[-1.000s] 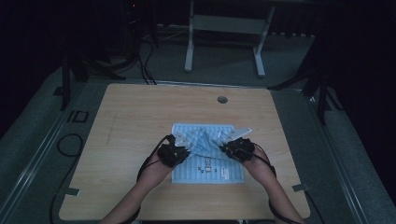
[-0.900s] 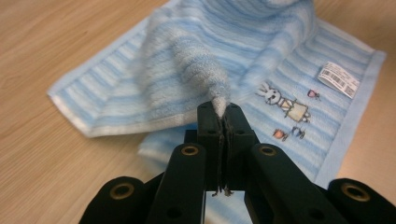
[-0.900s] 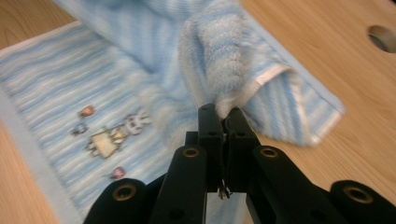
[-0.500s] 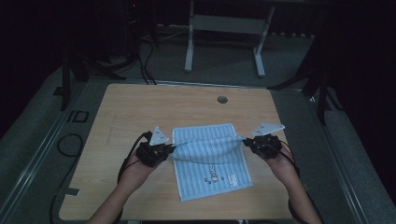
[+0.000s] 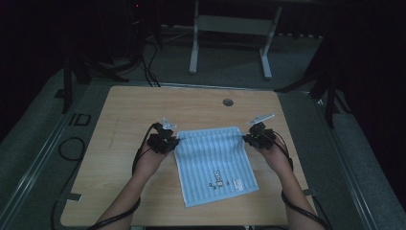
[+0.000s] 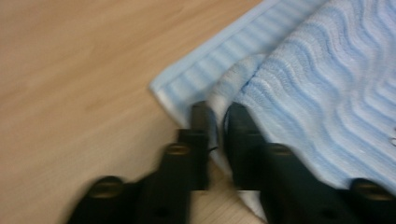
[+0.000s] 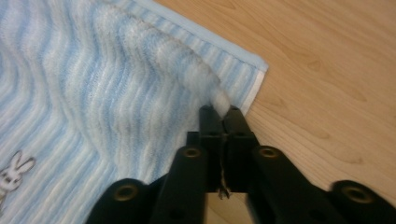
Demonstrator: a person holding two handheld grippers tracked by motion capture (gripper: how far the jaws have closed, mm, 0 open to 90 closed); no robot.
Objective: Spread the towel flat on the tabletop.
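We see the blue striped towel (image 5: 214,165) lying flat at the centre of the tabletop (image 5: 124,110). Our left gripper (image 5: 168,142) has its jaws clamped on the towel's corner at ten o'clock, and our right gripper (image 5: 253,138) has its jaws pinched together on the corner at two o'clock. A small rabbit print (image 7: 13,171) sits near the towel's six o'clock edge.

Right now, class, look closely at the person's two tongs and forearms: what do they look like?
Both the left tongs and right tongs are black, each topped with a grey three-cornered plate. In the gripper views each has two narrow, blocky black jaws on arms with round brass-coloured screw holes. A black cable trails back along each forearm. The forearms are bare, with no sleeves showing.
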